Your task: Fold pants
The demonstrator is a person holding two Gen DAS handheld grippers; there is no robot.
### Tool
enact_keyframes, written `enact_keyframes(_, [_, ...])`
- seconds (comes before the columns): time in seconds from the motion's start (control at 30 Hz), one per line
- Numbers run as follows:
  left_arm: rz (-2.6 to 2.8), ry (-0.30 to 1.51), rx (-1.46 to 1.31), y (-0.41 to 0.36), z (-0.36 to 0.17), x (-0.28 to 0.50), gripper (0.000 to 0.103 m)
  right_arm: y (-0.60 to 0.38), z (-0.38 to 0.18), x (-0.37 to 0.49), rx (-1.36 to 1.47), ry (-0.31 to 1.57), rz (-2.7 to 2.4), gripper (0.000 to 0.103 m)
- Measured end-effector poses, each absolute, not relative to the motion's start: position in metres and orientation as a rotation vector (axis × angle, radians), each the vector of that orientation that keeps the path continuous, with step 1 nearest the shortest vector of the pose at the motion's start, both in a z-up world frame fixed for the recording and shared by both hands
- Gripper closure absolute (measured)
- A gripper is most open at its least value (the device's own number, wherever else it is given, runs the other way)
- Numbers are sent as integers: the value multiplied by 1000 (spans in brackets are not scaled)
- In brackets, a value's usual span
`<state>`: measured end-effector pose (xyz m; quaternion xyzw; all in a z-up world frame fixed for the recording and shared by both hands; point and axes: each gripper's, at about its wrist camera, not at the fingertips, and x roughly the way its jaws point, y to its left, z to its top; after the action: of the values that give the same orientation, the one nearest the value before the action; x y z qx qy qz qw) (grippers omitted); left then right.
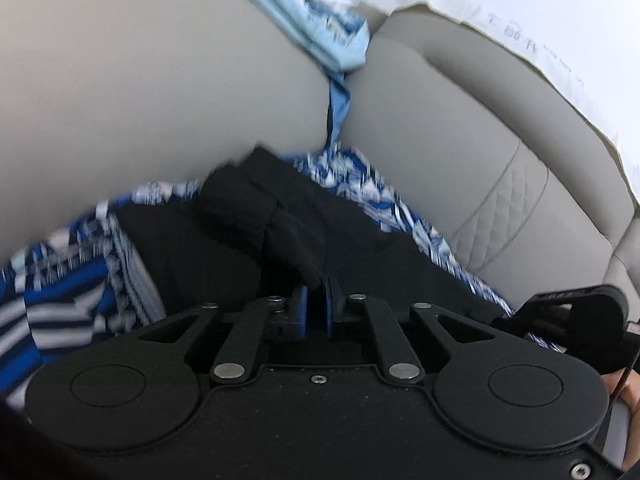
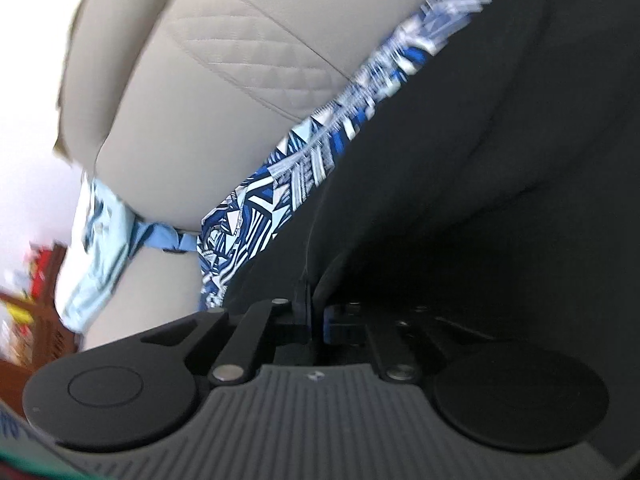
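Left gripper (image 1: 316, 304): the blue-padded fingers were pressed nearly together with a fold of the black pants (image 1: 248, 240) pinched between them.

Right gripper (image 2: 316, 312): the fingers were likewise drawn close, and black cloth ran up from between them, so it appeared to be clamped on the pants (image 2: 500, 160) too.

Pants: dark fabric lay bunched just ahead of the left gripper and rose as a broad sheet on one side of the right wrist view, seemingly lifted rather than flat.

Underneath: a blue and white patterned cloth (image 1: 80, 280) showed around the edges of the pants, spread over a beige cushioned sofa (image 1: 160, 80).

Behind: a pale blue garment (image 1: 332, 36) sat tucked in the gap between two sofa cushions.

Progress: judging by the bunched, raised fabric, a fold looked to be under way, not finished; no neat folded stack was visible.

Left to do: probably laying the held edge down, smoothing, and folding again.

Unclear: blur hid which part of the pants each gripper held.
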<state>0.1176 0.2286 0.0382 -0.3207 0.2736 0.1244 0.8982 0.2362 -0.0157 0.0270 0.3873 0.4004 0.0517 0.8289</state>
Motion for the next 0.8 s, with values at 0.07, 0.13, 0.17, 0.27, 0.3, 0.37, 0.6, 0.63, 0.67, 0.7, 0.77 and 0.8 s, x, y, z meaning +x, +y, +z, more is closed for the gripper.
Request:
enact_keyframes(0.07, [236,594,-724,234,30,114,85,-15,38,226,775,808,116,97])
enact_keyframes(0.13, [192,620,-795,240,22,110,77,-14,51,218,735,764,120,97])
enact_keyframes(0.17, [166,622,-829,243,19,108,66,-13,56,214,712,745,124,97])
enact_keyframes(0.27, [108,612,-906,249,15,107,54,-13,70,201,666,710,139,98])
enact_keyframes(0.3, [102,609,-924,252,15,108,52,-11,74,196,647,698,146,98])
enact_keyframes(0.37, [112,590,-964,258,13,109,49,-7,76,186,620,681,154,98])
enact_keyframes(0.6, [234,545,-1042,275,6,118,49,3,62,129,569,648,155,98])
enact_keyframes(0.63, [253,536,-1028,275,7,119,51,5,59,123,569,646,154,98])
enact_keyframes(0.67, [278,531,-1008,275,7,121,59,6,55,118,567,650,156,98])
enact_keyframes(0.7, [304,533,-988,274,7,122,76,7,52,115,561,655,158,97])
enact_keyframes(0.77, [381,544,-906,271,9,125,100,10,44,109,532,660,148,95])
enact_keyframes(0.8, [412,543,-874,269,12,125,99,10,41,107,519,658,132,94])
